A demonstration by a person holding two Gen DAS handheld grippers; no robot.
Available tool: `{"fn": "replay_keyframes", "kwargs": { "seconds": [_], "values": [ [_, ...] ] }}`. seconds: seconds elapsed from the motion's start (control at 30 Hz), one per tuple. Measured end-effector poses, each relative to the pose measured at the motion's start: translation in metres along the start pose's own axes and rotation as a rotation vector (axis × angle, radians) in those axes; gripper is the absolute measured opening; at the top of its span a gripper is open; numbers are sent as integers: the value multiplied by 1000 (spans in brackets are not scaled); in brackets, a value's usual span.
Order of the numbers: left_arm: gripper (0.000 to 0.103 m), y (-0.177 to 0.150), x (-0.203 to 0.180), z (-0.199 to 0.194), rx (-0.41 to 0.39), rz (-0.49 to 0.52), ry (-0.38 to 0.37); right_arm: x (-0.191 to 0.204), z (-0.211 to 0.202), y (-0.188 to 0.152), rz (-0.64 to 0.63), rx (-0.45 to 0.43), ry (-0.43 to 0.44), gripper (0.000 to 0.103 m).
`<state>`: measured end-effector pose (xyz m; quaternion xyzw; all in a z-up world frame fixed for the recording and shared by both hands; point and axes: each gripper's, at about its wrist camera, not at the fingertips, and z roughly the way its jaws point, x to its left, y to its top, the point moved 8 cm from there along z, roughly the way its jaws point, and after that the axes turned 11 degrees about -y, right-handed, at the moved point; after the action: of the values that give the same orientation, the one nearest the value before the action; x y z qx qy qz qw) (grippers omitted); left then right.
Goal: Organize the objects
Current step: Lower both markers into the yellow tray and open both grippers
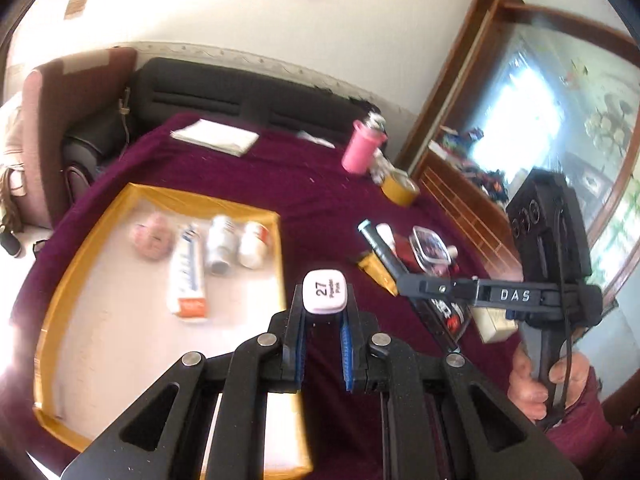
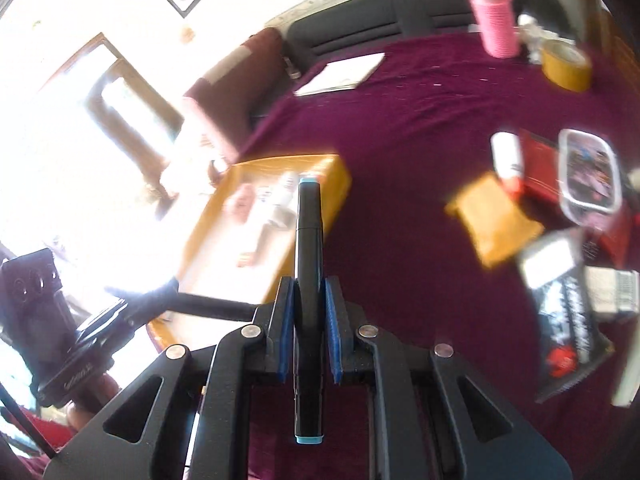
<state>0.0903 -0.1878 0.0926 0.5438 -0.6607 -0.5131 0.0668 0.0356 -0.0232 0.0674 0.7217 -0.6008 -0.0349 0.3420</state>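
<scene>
Left gripper (image 1: 323,322) clamped shut, pointing toward twelve o'clock; right gripper (image 2: 308,312) likewise clamped, a hand (image 1: 532,384) gripping its handle.

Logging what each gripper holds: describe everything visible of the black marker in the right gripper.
The black marker is a long, slim barrel, seemingly plastic, with a light-blue tip at each end. The right gripper is shut on its middle, blue pads pressing both sides. It lies along the fingers, held above the maroon cloth, pointing toward the yellow-rimmed tray.

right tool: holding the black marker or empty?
Holding. The right tool is shut on the black marker: both blue pads press its barrel, and it hangs above the purple cloth, lying on nothing.
</scene>
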Motion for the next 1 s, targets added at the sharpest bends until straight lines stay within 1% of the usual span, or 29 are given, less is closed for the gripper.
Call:
{"fn": "replay_keyframes", "kwargs": {
  "seconds": [0.1,0.17,0.27,0.33,0.47,0.5,0.63,0.73,0.83,0.9,1.0],
  "values": [
    [11,10,27,-23,-32,-23,21,34,15,7,-44,22,31,13],
    [11,15,47,-30,-27,-33,57,56,31,12,-63,50,52,13],
    [11,20,80,-30,18,-24,133,84,58,16,-73,90,70,13],
    [11,22,107,-24,69,-38,172,97,77,18,-63,120,83,13],
    [11,25,157,5,163,-88,225,114,116,22,-26,187,102,13],
    [12,25,166,14,182,-96,231,117,125,24,-14,205,103,13],
    [12,33,181,34,214,-100,223,126,158,28,39,260,98,13],
    [12,33,189,55,263,-74,262,122,179,31,88,279,64,13],
    [11,32,205,77,314,-47,310,114,194,34,133,291,35,13],
    [11,31,216,87,332,-59,336,109,201,37,162,299,27,13],
    [11,29,229,96,340,-96,345,105,206,40,180,297,-4,13]
  ]
}}
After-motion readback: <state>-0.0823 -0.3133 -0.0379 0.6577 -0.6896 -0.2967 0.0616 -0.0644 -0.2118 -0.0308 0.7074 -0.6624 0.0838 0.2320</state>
